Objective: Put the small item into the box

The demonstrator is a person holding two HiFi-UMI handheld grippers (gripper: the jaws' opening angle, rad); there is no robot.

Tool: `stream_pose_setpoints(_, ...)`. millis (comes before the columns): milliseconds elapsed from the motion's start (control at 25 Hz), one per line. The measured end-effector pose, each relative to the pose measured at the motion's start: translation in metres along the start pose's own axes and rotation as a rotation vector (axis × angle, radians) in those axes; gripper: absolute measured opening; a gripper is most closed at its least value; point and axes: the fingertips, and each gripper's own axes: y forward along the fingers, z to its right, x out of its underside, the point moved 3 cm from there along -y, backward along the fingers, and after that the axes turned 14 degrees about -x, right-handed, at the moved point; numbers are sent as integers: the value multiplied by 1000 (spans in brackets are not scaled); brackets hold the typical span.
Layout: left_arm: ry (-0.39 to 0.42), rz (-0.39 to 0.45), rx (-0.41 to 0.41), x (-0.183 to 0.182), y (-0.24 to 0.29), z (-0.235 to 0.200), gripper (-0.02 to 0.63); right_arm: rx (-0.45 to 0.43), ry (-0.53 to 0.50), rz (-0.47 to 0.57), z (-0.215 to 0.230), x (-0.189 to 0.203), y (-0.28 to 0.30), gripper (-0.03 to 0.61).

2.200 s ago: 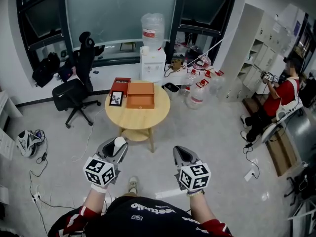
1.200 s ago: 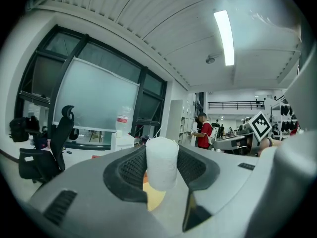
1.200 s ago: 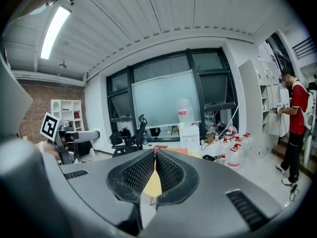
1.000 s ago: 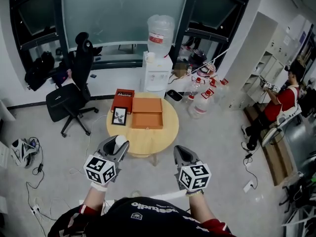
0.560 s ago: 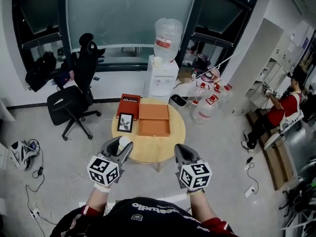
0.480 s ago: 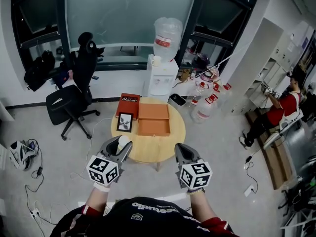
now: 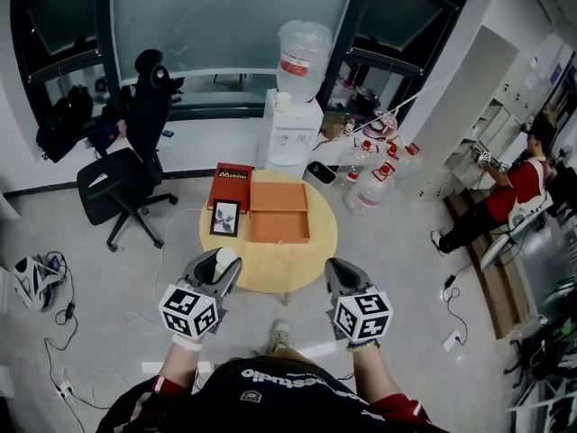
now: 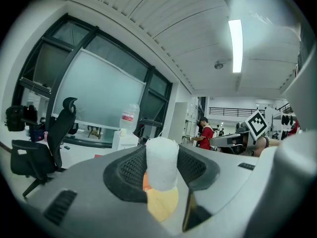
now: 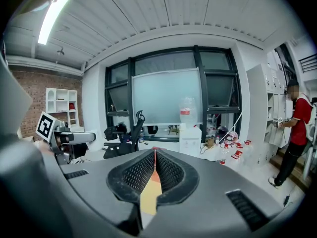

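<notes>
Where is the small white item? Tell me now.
The small white item is clamped in the left gripper, lower left in the head view, by the round table's near edge.

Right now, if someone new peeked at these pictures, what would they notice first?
Probably the left gripper low in the head view, holding a small white item between its jaws, with the right gripper beside it shut and empty. Just ahead stands a round wooden table with an orange box on it, and a red box and a small framed picture to that box's left.
</notes>
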Motion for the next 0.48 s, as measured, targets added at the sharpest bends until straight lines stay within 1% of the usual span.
stream_pose_setpoints(280, 12, -8, -30, -1, 14, -10, 184, -30, 12, 33, 21, -12, 23, 35)
stream_pose_setpoints(480, 28, -13, -45, -13, 32, -18, 184, -61, 15, 58, 37, -28, 45, 35)
